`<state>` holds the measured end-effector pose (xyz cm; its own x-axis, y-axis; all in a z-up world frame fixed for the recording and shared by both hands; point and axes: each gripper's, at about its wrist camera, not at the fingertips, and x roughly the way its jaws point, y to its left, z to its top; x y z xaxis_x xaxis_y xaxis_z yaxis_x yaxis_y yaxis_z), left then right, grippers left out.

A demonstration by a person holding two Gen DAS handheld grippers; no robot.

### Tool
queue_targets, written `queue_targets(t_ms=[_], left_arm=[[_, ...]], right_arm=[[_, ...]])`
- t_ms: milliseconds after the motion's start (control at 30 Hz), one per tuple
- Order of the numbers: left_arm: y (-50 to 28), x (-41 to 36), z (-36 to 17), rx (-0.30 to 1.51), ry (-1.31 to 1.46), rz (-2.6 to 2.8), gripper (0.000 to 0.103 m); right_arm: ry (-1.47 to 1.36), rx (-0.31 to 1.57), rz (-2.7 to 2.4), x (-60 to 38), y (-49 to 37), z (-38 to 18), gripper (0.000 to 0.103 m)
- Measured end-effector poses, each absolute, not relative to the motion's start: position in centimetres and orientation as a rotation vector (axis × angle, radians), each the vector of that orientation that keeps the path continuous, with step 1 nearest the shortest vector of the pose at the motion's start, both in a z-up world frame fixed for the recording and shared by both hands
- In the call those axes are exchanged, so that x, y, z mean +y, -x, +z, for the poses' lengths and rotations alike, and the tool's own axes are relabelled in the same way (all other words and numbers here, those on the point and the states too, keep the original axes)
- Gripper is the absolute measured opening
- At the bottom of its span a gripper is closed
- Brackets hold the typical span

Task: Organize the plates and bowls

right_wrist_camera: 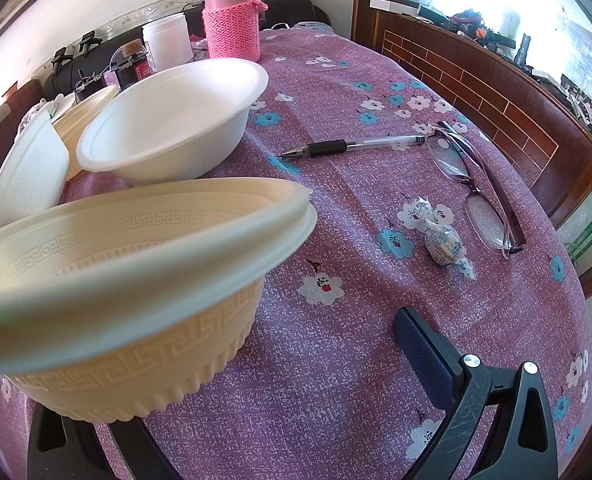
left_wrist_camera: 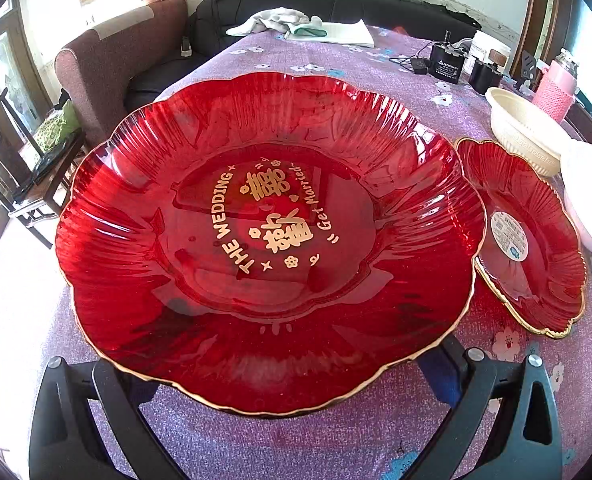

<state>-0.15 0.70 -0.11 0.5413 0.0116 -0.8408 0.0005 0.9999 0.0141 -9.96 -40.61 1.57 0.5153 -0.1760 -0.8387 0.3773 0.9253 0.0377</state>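
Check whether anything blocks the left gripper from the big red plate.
Nothing visible does. The left gripper is wide open right at the big red plate, whose near rim sits between the fingers. The small red plate lies off to the right, clear of them.

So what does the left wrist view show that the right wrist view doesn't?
Only the left wrist view shows the large red plate and the small red plate beside it. Only the right wrist view shows the pen, glasses, wrapped candy and the near cream bowl over the right hand-held gripper. Both show the purple floral tablecloth and the pink bottle.
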Motion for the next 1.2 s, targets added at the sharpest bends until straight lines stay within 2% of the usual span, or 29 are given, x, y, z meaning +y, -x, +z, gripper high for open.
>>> queue_targets(t_ms=[833, 1200], left_arm=[[0.0, 0.7, 0.0, 0.999, -0.008, 0.019, 0.103], [0.6, 0.5, 0.0, 1.002, -0.006, 0.037, 0.103]], right_arm=[[-0.214, 0.978, -0.316, -40.5, 10.2, 1.5, 0.102], [-0.129, 1.052, -0.133, -41.2, 12.5, 1.6, 0.102]])
